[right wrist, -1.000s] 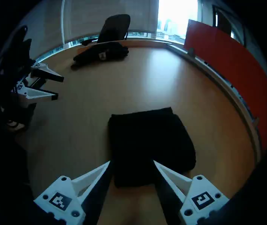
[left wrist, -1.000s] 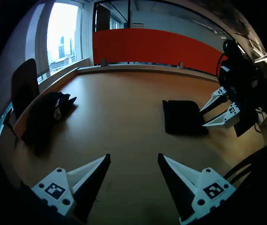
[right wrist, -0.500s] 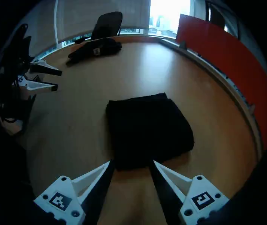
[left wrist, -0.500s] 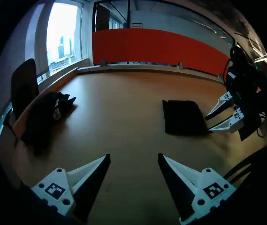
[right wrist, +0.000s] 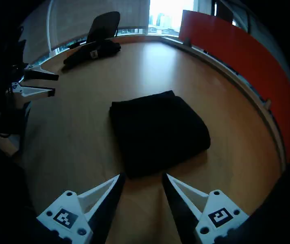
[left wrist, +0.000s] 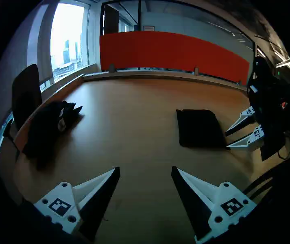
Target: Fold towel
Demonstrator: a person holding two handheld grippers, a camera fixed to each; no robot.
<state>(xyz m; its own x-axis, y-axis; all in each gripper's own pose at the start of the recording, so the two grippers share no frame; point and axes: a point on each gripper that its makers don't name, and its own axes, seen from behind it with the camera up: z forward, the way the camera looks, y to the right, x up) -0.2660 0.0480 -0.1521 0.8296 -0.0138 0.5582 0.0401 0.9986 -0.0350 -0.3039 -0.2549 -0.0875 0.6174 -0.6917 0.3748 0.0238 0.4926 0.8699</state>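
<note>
the towel lies folded flat on the tabletop, a dark, rough rectangle. in the right gripper view its long axis runs from near to far, leaning a little left at the far end. its near edge slants, with the near left corner closest to me. my right gripper sits just short of that corner. its fingers are spread wide and hold nothing. i cannot tell whether a tip touches the cloth. my left gripper is well apart to the left, over bare wood, its fingers also wide and empty. there is open tabletop on every side of the towel. a dark bundle lies by the far left edge near a chair. a red panel runs along the far edge.
</note>
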